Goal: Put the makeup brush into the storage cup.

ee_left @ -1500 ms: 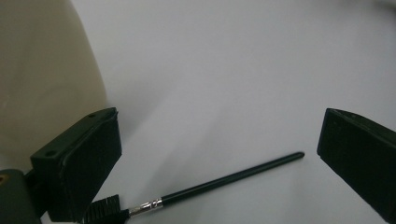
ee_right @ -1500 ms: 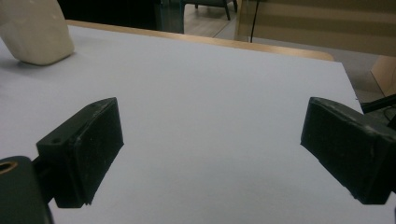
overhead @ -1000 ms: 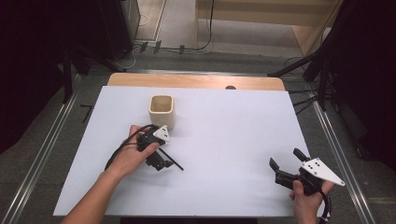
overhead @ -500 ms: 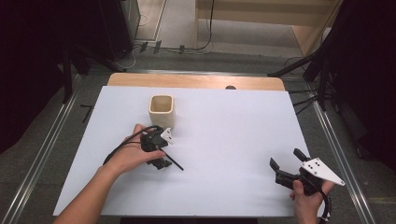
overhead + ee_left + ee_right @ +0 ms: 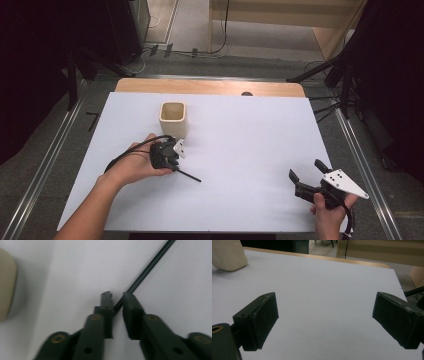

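Observation:
A thin black stick (image 5: 190,176) lies on the white table (image 5: 240,140), a little in front of a beige square cup (image 5: 173,119). My left gripper (image 5: 174,167) points down at the stick's near end. In the left gripper view its jaws have just been closing, and the left gripper (image 5: 116,296) is now shut on the stick (image 5: 147,267), which runs away to the upper right. The cup (image 5: 6,285) sits at that view's left edge. Near the table's front right corner my right gripper (image 5: 307,170) is held wide open, with nothing between the pads of the right gripper (image 5: 325,317).
A wooden strip (image 5: 210,86) borders the table's far edge. Metal rails (image 5: 360,150) run along both sides, with cables and dark stands on the floor beyond. The cup (image 5: 229,255) appears far left in the right gripper view.
The left gripper has tipped down over the stick and its jaws have come together on it. The right hand and its gripper have stayed where they were.

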`<state>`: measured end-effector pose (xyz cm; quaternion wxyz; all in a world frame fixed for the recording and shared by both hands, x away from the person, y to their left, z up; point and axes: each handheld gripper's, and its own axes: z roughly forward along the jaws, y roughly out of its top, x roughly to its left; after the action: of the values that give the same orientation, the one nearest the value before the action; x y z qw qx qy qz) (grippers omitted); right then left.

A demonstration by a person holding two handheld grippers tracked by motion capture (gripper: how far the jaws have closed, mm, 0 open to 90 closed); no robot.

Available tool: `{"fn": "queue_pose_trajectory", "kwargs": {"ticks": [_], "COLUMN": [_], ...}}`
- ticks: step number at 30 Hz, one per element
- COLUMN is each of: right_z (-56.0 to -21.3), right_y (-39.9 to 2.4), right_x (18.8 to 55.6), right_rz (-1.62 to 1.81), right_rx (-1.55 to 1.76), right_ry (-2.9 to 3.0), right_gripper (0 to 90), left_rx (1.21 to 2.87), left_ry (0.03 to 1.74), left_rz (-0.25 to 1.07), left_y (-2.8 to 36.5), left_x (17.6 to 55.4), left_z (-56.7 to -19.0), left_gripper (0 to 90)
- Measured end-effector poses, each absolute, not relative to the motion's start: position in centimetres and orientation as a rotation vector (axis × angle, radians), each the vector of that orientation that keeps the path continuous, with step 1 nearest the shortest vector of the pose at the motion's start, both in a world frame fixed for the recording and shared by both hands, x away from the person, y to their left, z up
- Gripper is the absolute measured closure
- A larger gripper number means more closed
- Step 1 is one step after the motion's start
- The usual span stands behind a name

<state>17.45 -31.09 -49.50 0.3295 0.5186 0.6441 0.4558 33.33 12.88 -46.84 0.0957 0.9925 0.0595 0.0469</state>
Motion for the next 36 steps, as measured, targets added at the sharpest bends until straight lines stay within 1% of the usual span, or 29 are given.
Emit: {"fn": "queue_pose_trajectory", "kwargs": {"ticks": [1, 4, 5, 7, 8, 10, 12, 14, 15, 17, 19, 20, 21, 24, 25, 27, 29, 33, 36], "right_z": [-49.5, -49.5, -49.6, -49.6, -49.6, -49.7, -49.7, -49.7, -49.7, -49.7, -49.7, -49.8, -49.8, -49.8, -49.8, -49.8, -49.7, -49.8, -49.9], "right_y": [-31.1, -31.0, -31.0, -30.9, -30.9, -30.8, -30.7, -30.5, -30.5, -30.5, -30.5, -30.6, -30.6, -30.8, -30.8, -30.8, -30.7, -30.7, -30.5], "right_x": [17.5, 17.5, 17.6, 17.6, 17.6, 17.7, 17.8, 17.8, 17.8, 17.8, 17.8, 17.8, 17.8, 17.8, 17.8, 17.7, 17.6, 17.8, 17.9], "right_rz": [1.192, 1.188, 1.188, 1.189, 1.187, 1.185, 1.184, 1.178, 1.175, 1.170, 1.167, 1.167, 1.168, 1.168, 1.169, 1.170, 1.171, 1.175, 1.178], "right_rx": [1.356, 1.358, 1.360, 1.359, 1.359, 1.361, 1.366, 1.362, 1.359, 1.355, 1.355, 1.355, 1.363, 1.367, 1.368, 1.364, 1.361, 1.368, 1.367], "right_ry": [1.686, 1.691, 1.690, 1.693, 1.695, 1.700, 1.700, 1.707, 1.709, 1.713, 1.714, 1.713, 1.711, 1.708, 1.707, 1.709, 1.709, 1.713, 1.720], "right_gripper": [7.0, 7.1, 7.0, 7.1, 7.1, 7.1, 7.1, 7.1, 7.1, 7.1, 7.1, 7.1, 7.2, 7.9, 7.9, 7.9, 8.0, 9.8, 11.2], "left_rx": [2.944, 2.868, 2.846, 2.787, 2.754, 2.722, 2.774, 2.824, 2.849, 2.841, 2.845, 2.854, 2.870, 2.913, 2.929, 2.941, 2.918, 2.823, 2.737], "left_ry": [0.159, 0.247, 0.257, 0.270, 0.264, 0.212, 0.172, 0.170, 0.178, 0.208, 0.202, 0.191, 0.180, 0.155, 0.177, 0.171, 0.191, 0.265, 0.310], "left_rz": [0.132, 0.128, 0.143, 0.228, 0.238, 0.205, 0.179, 0.136, 0.109, 0.063, 0.054, 0.047, 0.031, 0.025, 0.028, 0.056, 0.059, 0.011, 0.026], "left_y": [13.0, 13.9, 14.1, 14.5, 14.6, 14.4, 13.8, 13.3, 13.1, 13.2, 13.1, 13.1, 13.0, 12.4, 12.2, 12.0, 12.3, 13.4, 14.0], "left_x": [33.0, 32.9, 32.8, 32.7, 32.7, 32.8, 32.9, 33.4, 33.6, 34.0, 33.9, 33.9, 33.9, 33.8, 33.7, 33.5, 33.4, 33.4, 33.3], "left_z": [-47.1, -47.2, -47.2, -46.8, -46.5, -46.1, -46.2, -46.9, -47.4, -47.4, -47.4, -47.3, -47.3, -47.1, -47.1, -47.0, -47.1, -47.1, -46.5], "left_gripper": [90.0, 90.0, 90.0, 90.0, 86.6, 72.8, 61.4, 54.7, 54.2, 56.1, 60.6, 65.3, 72.1, 82.7, 86.9, 87.1, 87.1, 87.1, 87.1]}}
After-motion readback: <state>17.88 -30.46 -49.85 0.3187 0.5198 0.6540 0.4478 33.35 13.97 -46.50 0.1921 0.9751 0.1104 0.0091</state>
